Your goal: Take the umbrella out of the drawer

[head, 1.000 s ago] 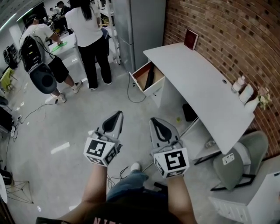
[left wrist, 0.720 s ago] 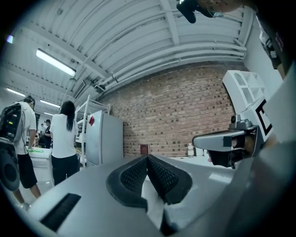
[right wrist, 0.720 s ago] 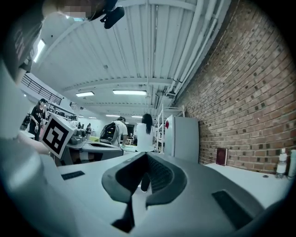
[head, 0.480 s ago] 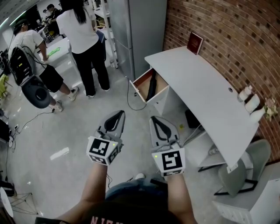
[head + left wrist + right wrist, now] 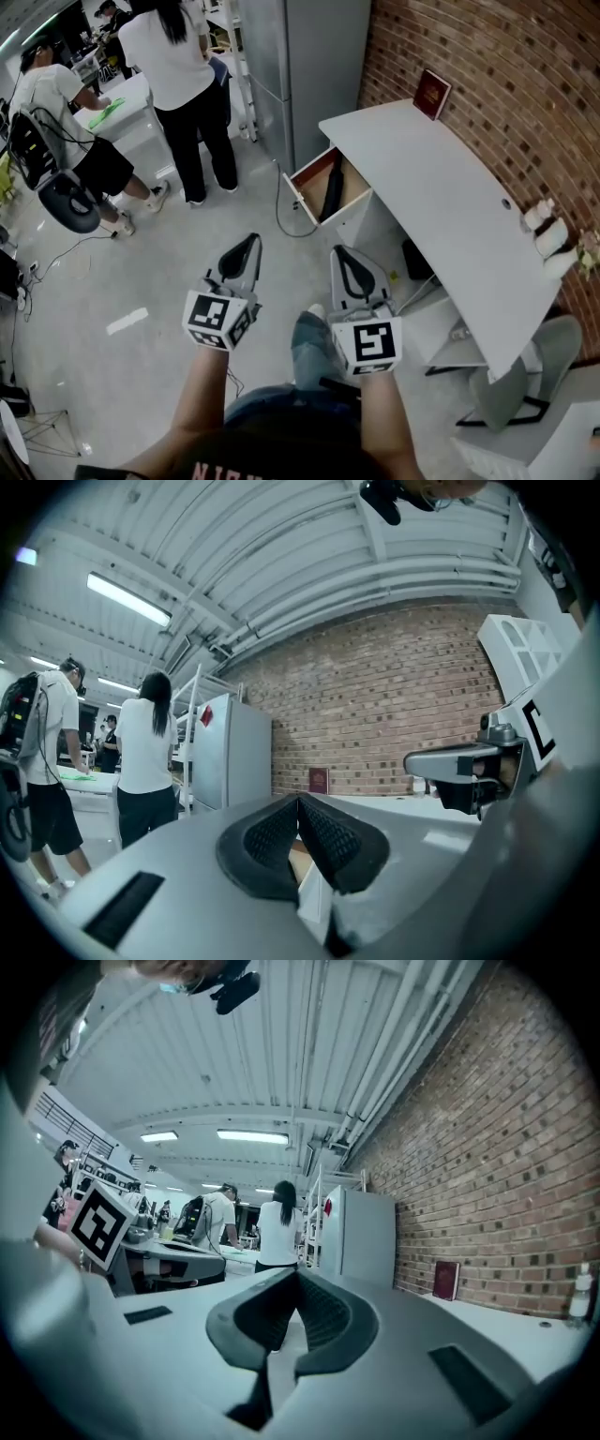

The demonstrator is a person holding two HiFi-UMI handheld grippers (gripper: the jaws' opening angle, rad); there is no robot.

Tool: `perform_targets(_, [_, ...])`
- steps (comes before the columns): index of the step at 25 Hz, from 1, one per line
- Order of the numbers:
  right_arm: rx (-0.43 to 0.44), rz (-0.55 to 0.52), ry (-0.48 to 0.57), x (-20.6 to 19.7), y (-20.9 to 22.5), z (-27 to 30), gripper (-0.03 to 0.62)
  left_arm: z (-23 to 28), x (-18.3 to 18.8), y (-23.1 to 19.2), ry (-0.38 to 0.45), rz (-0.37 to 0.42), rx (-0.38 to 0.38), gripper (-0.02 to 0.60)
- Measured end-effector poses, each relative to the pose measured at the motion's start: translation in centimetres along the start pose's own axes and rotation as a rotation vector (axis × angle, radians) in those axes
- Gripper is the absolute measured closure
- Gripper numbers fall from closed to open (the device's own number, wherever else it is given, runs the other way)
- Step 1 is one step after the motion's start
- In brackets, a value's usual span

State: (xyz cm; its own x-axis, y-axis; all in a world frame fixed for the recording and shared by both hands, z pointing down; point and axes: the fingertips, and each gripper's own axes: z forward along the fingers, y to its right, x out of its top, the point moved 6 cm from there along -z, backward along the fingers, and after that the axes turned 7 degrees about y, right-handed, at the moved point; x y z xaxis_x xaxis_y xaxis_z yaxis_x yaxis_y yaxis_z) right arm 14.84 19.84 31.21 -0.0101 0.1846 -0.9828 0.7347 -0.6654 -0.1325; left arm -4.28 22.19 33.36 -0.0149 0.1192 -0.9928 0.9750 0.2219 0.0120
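The drawer (image 5: 307, 192) stands pulled open at the near left end of the white desk (image 5: 441, 197). A dark folded umbrella (image 5: 332, 190) lies inside it, along the drawer's length. My left gripper (image 5: 247, 243) and right gripper (image 5: 343, 254) are held side by side over the floor, well short of the drawer and pointing toward it. The left gripper view shows the left gripper (image 5: 298, 801) with its pads closed together and nothing between them. The right gripper (image 5: 298, 1277) is shut and empty too.
A tall grey cabinet (image 5: 309, 66) stands behind the drawer against the brick wall (image 5: 497, 66). A red book (image 5: 432, 94) and bottles (image 5: 548, 230) sit on the desk. A cable (image 5: 281, 211) trails on the floor. Two people (image 5: 183, 75) stand at back left. A chair (image 5: 525, 375) is tucked at the right.
Both grippers have travelled forward toward the desk, and the open drawer now appears closer. My leg has stepped forward between them. Both grippers stayed shut.
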Motion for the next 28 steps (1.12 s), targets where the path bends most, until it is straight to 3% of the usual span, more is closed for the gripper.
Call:
perform_targets(5, [0.001,0.036,0.003,-2.2,1.6,3.4,0.600,3.4,-1.8,-1.9,-0.019,-0.008,-0.006,0.584])
perform_targets(14, [-0.020,0.007,-0.132,-7.4,6.7,12.9,0.600,14.0,-5.3,-6.0,-0.115,0.002,-0.042,0.584])
perform_targets(19, [-0.021,0.000,-0.152,-9.0,10.1,19.2,0.600,20.8,-6.8,-8.7,-0.168,0.060,-0.101,0.584])
perform_targets(28, [-0.073,0.076,-0.229,-13.2,14.7,27.0,0.600,30.5,-10.3,-13.0,-0.221,-0.016,-0.108,0.584])
